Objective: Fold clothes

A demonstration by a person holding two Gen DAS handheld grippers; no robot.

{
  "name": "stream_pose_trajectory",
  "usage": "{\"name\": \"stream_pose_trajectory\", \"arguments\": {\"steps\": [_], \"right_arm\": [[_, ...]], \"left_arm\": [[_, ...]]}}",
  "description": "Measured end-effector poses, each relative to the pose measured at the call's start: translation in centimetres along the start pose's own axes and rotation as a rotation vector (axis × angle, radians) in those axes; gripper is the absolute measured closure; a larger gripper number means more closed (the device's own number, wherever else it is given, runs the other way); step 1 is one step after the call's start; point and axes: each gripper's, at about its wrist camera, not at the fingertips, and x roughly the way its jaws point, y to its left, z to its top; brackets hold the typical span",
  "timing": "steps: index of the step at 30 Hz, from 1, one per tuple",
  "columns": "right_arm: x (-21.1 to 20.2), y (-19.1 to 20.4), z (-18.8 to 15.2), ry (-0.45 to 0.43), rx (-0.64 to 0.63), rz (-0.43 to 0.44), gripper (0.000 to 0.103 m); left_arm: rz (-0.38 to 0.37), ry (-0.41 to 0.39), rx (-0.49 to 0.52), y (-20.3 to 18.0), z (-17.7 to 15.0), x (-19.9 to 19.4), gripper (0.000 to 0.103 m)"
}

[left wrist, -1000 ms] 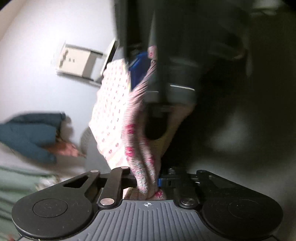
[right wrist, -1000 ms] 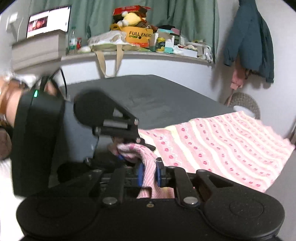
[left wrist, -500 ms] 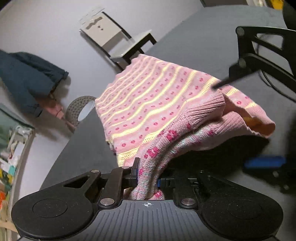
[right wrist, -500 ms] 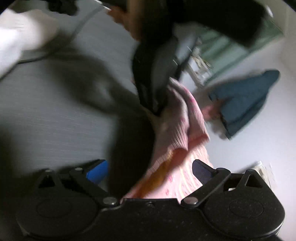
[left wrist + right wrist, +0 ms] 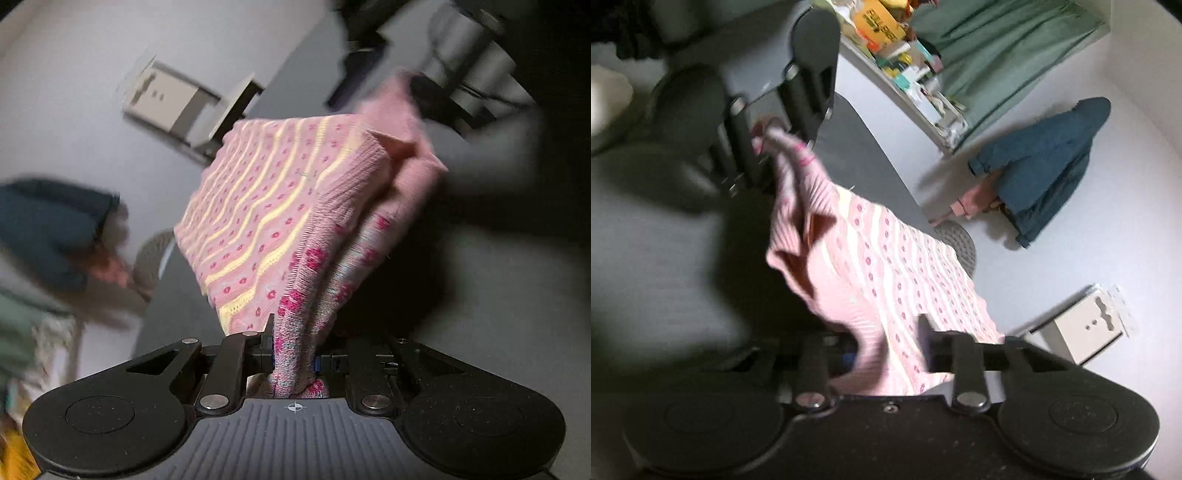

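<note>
- Two grippers share one pink knitted sweater (image 5: 280,206); it hangs stretched between them above a dark grey table (image 5: 498,295), its striped body with yellow wavy lines and red dots sloping away toward the table's far edge.
- The left gripper (image 5: 293,360) has its two fingers drawn together and clamped on a bunched fold of the sweater; the knit runs up out of the pinch toward 12 o'clock, and a little tail of it shows below the fingers toward 6 o'clock.
- In the left wrist view the ribbed edge of the sweater rises toward 1 o'clock, where a dark blurred shape meets it; I cannot tell what that shape is.
- The right gripper (image 5: 886,354) has its fingers standing apart; the sweater (image 5: 886,273) passes between them, close to the left-hand finger, with a gap to the right-hand finger (image 5: 925,341); whether either finger touches the knit I cannot tell, as the view is blurred.
- From the right wrist view the sweater climbs toward 11 o'clock, where the left gripper (image 5: 764,144) pinches its corner.
- At 2 o'clock in that view a blue jacket (image 5: 1045,166) hangs on the white wall; at 1 o'clock is a green curtain (image 5: 997,48); at 4 o'clock stands a small white stool (image 5: 1086,325).
</note>
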Motion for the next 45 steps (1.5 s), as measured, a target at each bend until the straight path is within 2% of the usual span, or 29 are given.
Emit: {"name": "stream_pose_trajectory", "arguments": {"steps": [2,4,6,8,13,16,21,26,28,29,33,38,45], "right_arm": [[-0.1,-0.4,0.0,-0.015,-0.016,0.0,0.09],[-0.1,-0.6,0.4,-0.032,-0.039,-0.009,0.092],[-0.7,-1.4,0.8,-0.049,-0.031,0.017,0.097],[-1.3,-2.1,1.3,-0.067,-0.023,0.042,0.097],[-4.5,-2.7,1.1,-0.088,-0.101,0.158,0.098],[-6.7,-2.3,1.5,-0.081,-0.129,0.247,0.098],[-10.1,-2.1,1.6,-0.049,-0.06,0.444,0.098],[-12.2,-2.4,2.0,0.008,0.092,0.689,0.098],[-12.4,-2.9,2.5,0.019,0.131,0.754,0.098],[-12.5,-3.0,2.7,0.021,0.132,0.766,0.098],[-12.2,-3.0,2.8,0.034,0.146,0.773,0.098],[-10.0,-7.3,3.2,0.04,0.287,0.718,0.098],[-5.7,-12.1,2.2,0.047,0.451,0.642,0.098]], "left_arm": [[0.024,-0.016,0.004,-0.2,0.1,-0.3,0.087],[0.037,-0.031,-0.036,0.5,0.2,-0.7,0.088],[0.042,-0.047,-0.071,1.3,0.2,-1.2,0.088],[0.052,-0.06,-0.054,1.7,0.1,-1.8,0.088],[0.054,-0.096,0.024,1.9,-0.4,-3.1,0.089],[0.039,-0.111,0.055,1.3,-0.9,-5.2,0.089],[-0.11,-0.119,0.095,0.7,-2.2,-9.5,0.089],[-0.371,-0.108,0.101,1.7,-2.8,-12.5,0.088],[-0.462,-0.099,0.104,2.2,-2.8,-13.1,0.088],[-0.498,-0.094,0.108,2.5,-2.8,-13.2,0.088],[-0.473,-0.101,0.172,3.2,-2.2,-12.8,0.088],[-0.435,-0.115,0.179,7.0,-0.1,-10.9,0.088],[-0.39,-0.091,0.2,9.8,2.4,-6.4,0.088]]}}
